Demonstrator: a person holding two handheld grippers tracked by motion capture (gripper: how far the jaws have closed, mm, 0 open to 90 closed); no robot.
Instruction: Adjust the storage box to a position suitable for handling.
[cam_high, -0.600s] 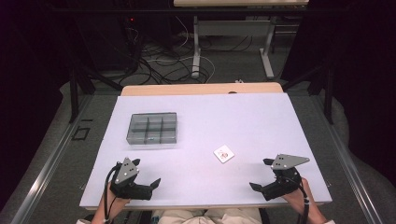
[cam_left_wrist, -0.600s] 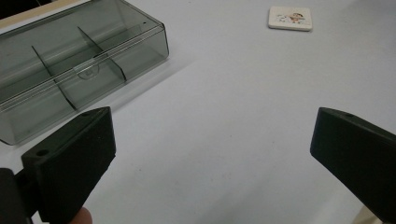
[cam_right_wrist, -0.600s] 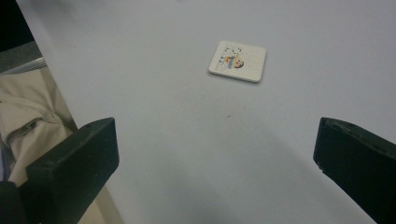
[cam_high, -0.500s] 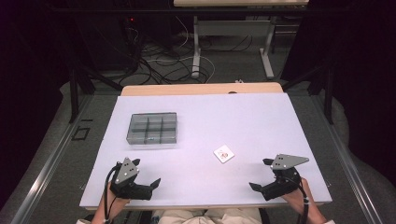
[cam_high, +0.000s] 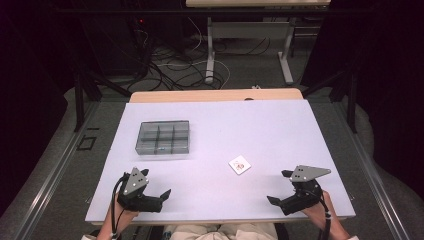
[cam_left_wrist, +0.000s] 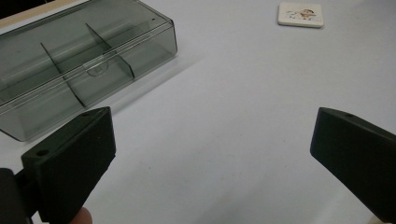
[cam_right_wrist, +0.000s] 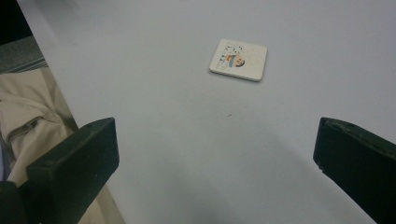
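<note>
- The table (cam_high: 280, 130) has a smooth, matte, pale lavender top with a strip of light wood along its far edge.
- A shallow rectangular box (cam_high: 163, 137) of smoky clear plastic, its lid closed and thin dividers making six compartments, sits on the left half of the table.
- A small square white tile (cam_high: 240, 165) with rounded corners and a colourful printed figure lies flat near the middle, well apart from the box.
- The left gripper (cam_high: 161, 198) rests at the near left edge, its blocky black jaws spread wide and empty.
- The right gripper (cam_high: 278, 188) sits at the near right edge, jaws likewise wide apart and holding nothing.
- Compared with half a second ago, nothing has moved: grippers, box and tile keep their places.
- The left gripper view shows the box's lid catch (cam_left_wrist: 95, 70); the right gripper view shows beige cloth (cam_right_wrist: 28, 116) past the table edge.
</note>
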